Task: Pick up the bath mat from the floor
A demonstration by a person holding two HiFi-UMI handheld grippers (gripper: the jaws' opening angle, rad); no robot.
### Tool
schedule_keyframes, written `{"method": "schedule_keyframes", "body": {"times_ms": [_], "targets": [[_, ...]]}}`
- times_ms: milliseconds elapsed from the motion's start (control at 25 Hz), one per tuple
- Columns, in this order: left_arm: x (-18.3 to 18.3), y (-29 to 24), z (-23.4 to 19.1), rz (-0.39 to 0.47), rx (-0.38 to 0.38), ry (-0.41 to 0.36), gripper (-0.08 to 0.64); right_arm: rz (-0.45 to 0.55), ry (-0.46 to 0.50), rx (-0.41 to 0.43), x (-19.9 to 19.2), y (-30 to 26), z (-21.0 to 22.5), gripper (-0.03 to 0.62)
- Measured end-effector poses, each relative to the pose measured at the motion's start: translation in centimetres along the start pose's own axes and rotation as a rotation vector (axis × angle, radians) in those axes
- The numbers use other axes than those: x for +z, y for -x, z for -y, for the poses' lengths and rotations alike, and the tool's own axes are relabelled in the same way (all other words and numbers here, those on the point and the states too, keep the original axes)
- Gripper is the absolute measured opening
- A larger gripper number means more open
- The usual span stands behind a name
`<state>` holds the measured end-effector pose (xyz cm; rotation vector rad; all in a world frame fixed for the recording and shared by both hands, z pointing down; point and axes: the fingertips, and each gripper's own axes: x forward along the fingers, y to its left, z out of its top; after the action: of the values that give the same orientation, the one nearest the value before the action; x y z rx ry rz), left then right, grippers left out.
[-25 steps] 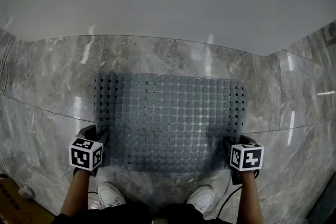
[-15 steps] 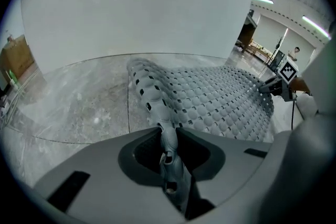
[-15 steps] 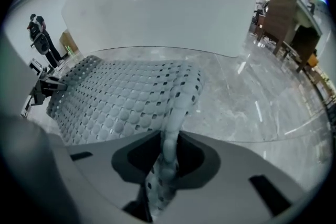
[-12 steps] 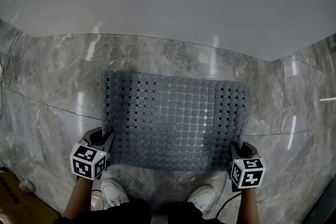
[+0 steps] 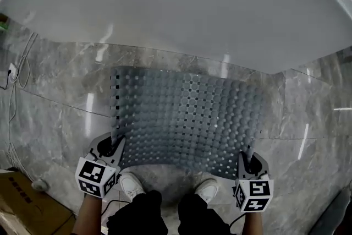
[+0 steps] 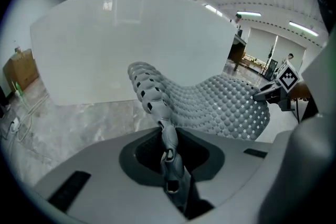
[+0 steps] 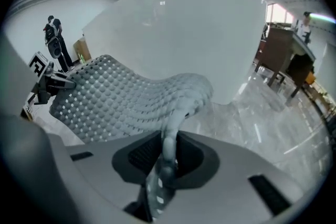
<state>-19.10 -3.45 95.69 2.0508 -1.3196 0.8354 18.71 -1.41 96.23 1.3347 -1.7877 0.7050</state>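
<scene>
A grey perforated rubber bath mat (image 5: 187, 118) hangs off the marble floor, its near edge raised and sagging in the middle. My left gripper (image 5: 114, 147) is shut on the mat's near left corner, and the mat's edge (image 6: 167, 140) runs between its jaws. My right gripper (image 5: 246, 161) is shut on the near right corner, with the mat's edge (image 7: 168, 152) pinched between its jaws. The mat's far edge still lies near the white bathtub (image 5: 181, 3). In each gripper view the mat (image 6: 220, 107) (image 7: 126, 97) billows away toward the other gripper.
The white bathtub wall stands just beyond the mat. The person's white shoes (image 5: 131, 184) are below the mat's near edge. A cardboard box (image 5: 22, 206) sits at the lower left, and cables (image 5: 16, 74) lie at the left. A person (image 7: 55, 42) stands in the distance.
Both grippers have lifted and pulled back toward the person with the mat's near corners. The mat has risen from flat on the floor into a sagging sheet. The view tilted toward the tub.
</scene>
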Motion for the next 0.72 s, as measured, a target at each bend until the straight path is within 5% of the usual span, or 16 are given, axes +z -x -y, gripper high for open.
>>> {"method": "schedule_keyframes", "body": {"times_ms": [400,720], "targets": [[21.3,21.0,1.8,0.160,0.058,-0.019,0.066,0.168,0.053,-0.036,19.4,23.5,0.0,0.091],[31.5,32.2,3.6,0.277,0.102,-0.053,0.065,0.299,0.091,-0.059,28.7,34.9,0.0,0.091]]}}
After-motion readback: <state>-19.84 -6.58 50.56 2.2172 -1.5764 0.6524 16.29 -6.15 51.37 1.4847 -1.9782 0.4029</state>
